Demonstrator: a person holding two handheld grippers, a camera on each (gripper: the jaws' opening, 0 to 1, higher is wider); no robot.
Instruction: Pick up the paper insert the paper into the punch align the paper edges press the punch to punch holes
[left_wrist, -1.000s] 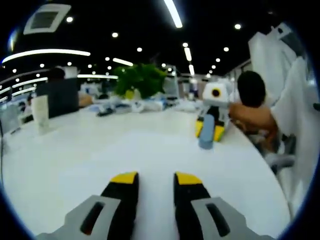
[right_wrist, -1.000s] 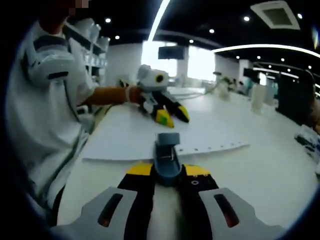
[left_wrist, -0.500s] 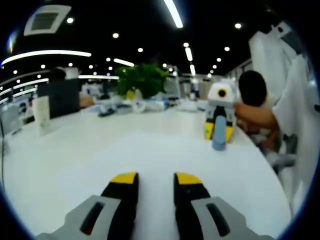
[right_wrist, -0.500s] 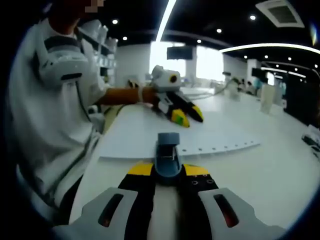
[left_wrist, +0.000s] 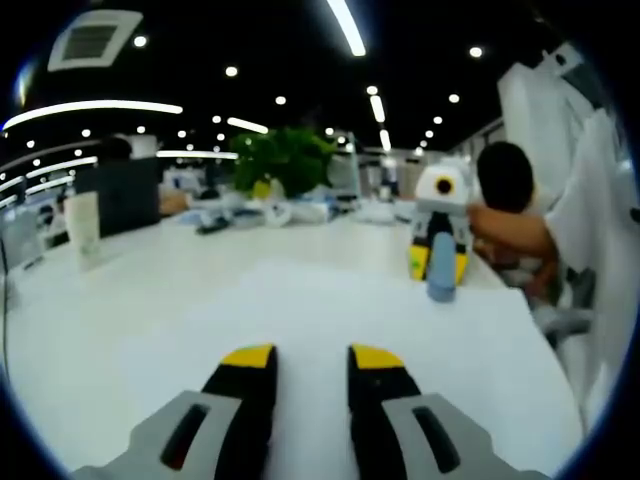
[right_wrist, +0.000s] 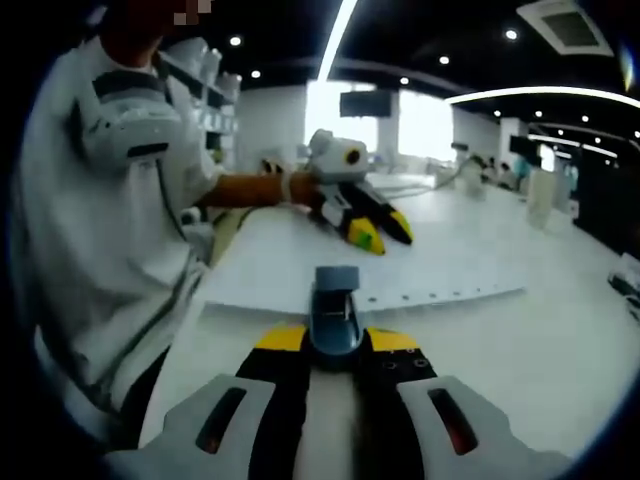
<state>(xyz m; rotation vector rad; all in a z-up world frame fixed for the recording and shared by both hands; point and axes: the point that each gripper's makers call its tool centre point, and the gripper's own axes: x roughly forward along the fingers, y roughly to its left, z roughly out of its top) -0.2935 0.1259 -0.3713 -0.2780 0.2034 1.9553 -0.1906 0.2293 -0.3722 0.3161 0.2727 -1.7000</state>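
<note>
Right gripper view: the right hand-held gripper (right_wrist: 334, 341) has its yellow-tipped jaws closed on the blue-grey punch (right_wrist: 335, 310), which sticks out forward between them, above the white tabletop (right_wrist: 520, 340). Just beyond the punch lies the paper (right_wrist: 330, 265), flat on the tabletop, and a row of punched holes runs along its near edge. The punch sits close to that edge, apart from it, with no paper in its slot. Further back over the sheet, the left hand-held gripper (right_wrist: 383, 228) hovers with its yellow tips angled down, the person's forearm (right_wrist: 250, 190) reaching in from the left, white sleeve beside it.

Left gripper view: the left hand-held gripper (left_wrist: 312, 358) is empty, jaws parted with a clear gap between the yellow tips, and the paper (left_wrist: 300, 310) spreads out under them. Across the sheet to the right, the right hand-held gripper (left_wrist: 438, 262) stands with the punch (left_wrist: 440, 268) clamped between its tips. A green plant (left_wrist: 285, 158) and a white cup (left_wrist: 82, 225) sit far back on the tabletop (left_wrist: 150, 270).
</note>
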